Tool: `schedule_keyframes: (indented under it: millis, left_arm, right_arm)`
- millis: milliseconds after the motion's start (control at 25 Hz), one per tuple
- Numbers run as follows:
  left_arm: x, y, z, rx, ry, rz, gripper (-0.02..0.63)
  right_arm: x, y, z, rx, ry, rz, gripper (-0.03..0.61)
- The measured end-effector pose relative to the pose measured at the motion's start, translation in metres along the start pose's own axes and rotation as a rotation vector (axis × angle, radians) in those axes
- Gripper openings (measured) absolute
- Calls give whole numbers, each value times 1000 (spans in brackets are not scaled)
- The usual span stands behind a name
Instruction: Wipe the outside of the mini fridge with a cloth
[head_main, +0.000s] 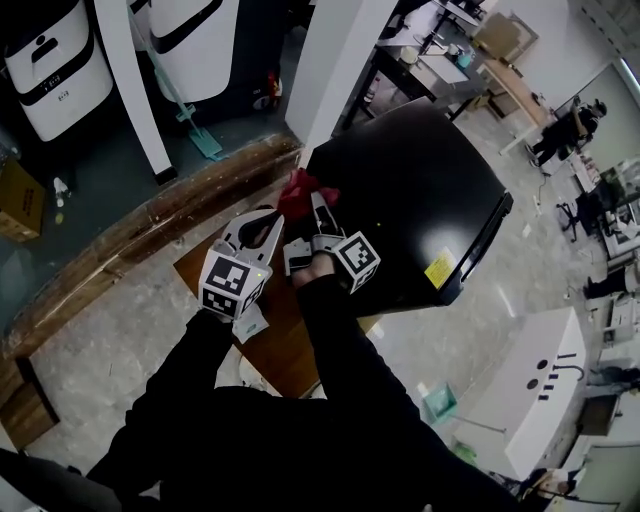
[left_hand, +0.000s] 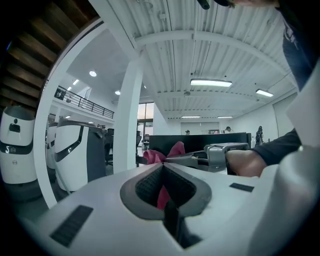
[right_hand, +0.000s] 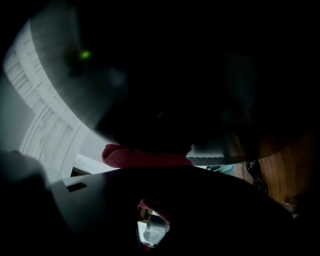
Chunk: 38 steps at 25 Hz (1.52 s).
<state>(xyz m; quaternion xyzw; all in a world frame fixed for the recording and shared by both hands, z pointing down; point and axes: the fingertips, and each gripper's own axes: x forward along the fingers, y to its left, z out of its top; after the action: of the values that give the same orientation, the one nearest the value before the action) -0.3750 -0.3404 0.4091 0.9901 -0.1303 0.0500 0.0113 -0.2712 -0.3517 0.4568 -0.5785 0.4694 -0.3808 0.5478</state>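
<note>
Grey floor surrounds the wooden table (head_main: 290, 345) carrying the black mini fridge (head_main: 420, 190). At its left corner, we see right gripper (head_main: 319, 204) and left gripper (head_main: 273, 222), jaws narrow, both pinching the red cloth (head_main: 298, 189). We judge wiping begins; next, press and sweep rightward.

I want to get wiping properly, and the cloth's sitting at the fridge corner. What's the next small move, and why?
Probably open the left gripper and let the right gripper draw the cloth across the mini fridge top. Both seem shut on the cloth, which is bunched at one corner with most of the top beyond it.
</note>
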Motion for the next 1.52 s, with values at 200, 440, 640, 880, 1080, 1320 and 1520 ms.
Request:
schedule_keyframes:
  millis: [200,440,640,880,1080,1320,1520]
  left_arm:
    - [7,-9,-6,-1,5,-44,6]
    - [17,-47,-17,48,16,-111,6]
    - [32,-98,-23,36,20,-172,6]
    - [46,-153,-40,31,43,-264,6]
    - [55,-188,-52,13,52,-332,6]
    - [62,-205,-59,25,55,-384,6]
    - [60,-196,-57,17,58,-388,6]
  right_arm:
    - [-21,-3,7,8,-56,-28,121]
    - [-71,-9,26,13,-111,-29,121]
    - [-121,-14,56,27,-164,-40,121]
    - [-180,-23,83,27,-230,-73,121]
    - [-216,-28,99,33,-290,-89,121]
    - [-246,-29,114,31,-355,-117,121]
    - [-260,-27,120,-5,-404,-128,121]
